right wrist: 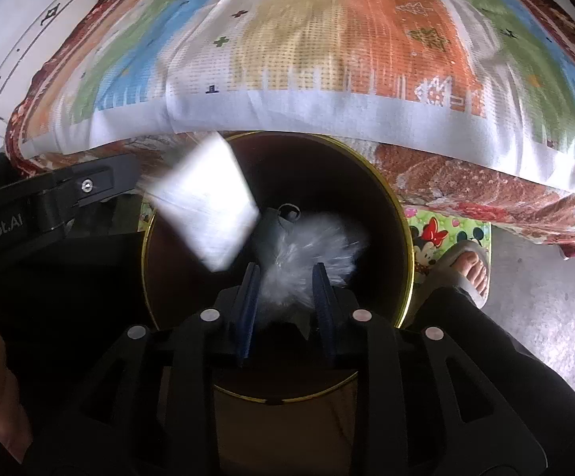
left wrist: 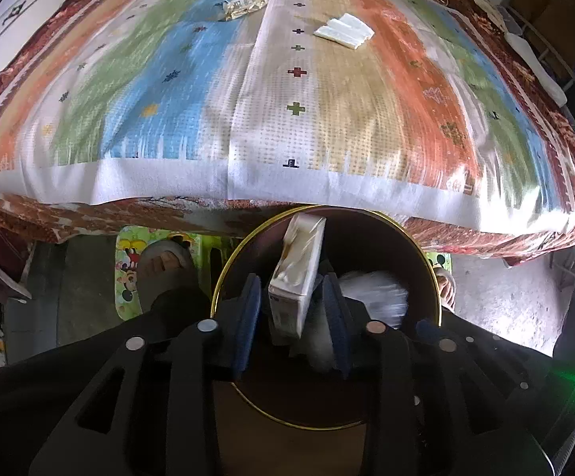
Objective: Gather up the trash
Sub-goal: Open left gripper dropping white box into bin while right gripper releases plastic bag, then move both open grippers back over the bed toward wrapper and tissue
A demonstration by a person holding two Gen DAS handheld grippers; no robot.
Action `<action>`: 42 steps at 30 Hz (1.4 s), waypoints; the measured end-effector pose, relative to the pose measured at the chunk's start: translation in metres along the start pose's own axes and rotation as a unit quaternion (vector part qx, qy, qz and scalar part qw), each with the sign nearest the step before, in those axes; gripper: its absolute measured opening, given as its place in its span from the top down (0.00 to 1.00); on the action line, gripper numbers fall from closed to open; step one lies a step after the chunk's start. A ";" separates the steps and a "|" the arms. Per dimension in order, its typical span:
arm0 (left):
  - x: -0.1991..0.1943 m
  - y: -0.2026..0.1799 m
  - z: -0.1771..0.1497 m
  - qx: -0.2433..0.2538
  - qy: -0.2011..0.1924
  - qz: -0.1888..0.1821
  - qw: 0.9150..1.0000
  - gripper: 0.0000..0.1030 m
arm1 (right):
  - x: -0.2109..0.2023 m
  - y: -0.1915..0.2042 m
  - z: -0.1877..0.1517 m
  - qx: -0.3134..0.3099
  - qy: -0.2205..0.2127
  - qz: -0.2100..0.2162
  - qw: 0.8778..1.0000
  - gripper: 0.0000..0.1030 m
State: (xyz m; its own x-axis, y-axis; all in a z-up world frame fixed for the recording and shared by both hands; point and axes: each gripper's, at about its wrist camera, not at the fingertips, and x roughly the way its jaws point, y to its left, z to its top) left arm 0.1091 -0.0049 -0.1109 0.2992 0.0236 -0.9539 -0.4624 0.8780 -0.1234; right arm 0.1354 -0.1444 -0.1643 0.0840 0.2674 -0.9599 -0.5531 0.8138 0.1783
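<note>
Left wrist: I see left gripper point(left wrist: 293, 309) loose around stiff, light carton point(left wrist: 297, 273) over bin point(left wrist: 432, 273); right gripper point(right wrist: 285, 297) parted, crumpled plastic point(right wrist: 311, 254) (soft) dropping free.

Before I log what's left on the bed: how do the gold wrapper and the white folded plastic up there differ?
The gold wrapper is shiny, crinkled and printed; the white folded plastic is plain and flat. The gold wrapper lies on the blue stripe of the bedspread, the white folded plastic on the tan stripe to its right. Both lie on the bed, not in the bin.
</note>
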 end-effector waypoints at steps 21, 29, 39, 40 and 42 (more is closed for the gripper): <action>-0.023 0.015 0.007 -0.036 -0.029 -0.046 0.998 0.53 | -0.050 0.003 0.002 -0.011 -0.091 0.006 0.996 0.57; -0.039 0.020 0.024 -0.043 -0.059 -0.064 0.995 0.47 | -0.063 0.006 0.011 -0.015 -0.119 0.016 0.993 0.53; -0.052 0.033 0.064 -0.050 -0.074 -0.081 0.993 0.39 | -0.088 0.018 0.042 -0.070 -0.168 -0.009 0.983 0.39; -0.052 0.033 0.069 -0.049 -0.072 -0.085 0.993 0.38 | -0.090 0.018 0.046 -0.072 -0.168 -0.001 0.983 0.38; -0.050 0.035 0.080 -0.053 -0.067 -0.090 0.992 0.38 | -0.093 0.016 0.055 -0.073 -0.172 0.004 0.982 0.35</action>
State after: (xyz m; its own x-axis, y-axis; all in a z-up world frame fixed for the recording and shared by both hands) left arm 0.1447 0.0628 -0.0453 0.4906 -0.0592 -0.8694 -0.4744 0.8187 -0.3235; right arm 0.1645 -0.1278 -0.0605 0.3405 0.4517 -0.8246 -0.6657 0.7352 0.1278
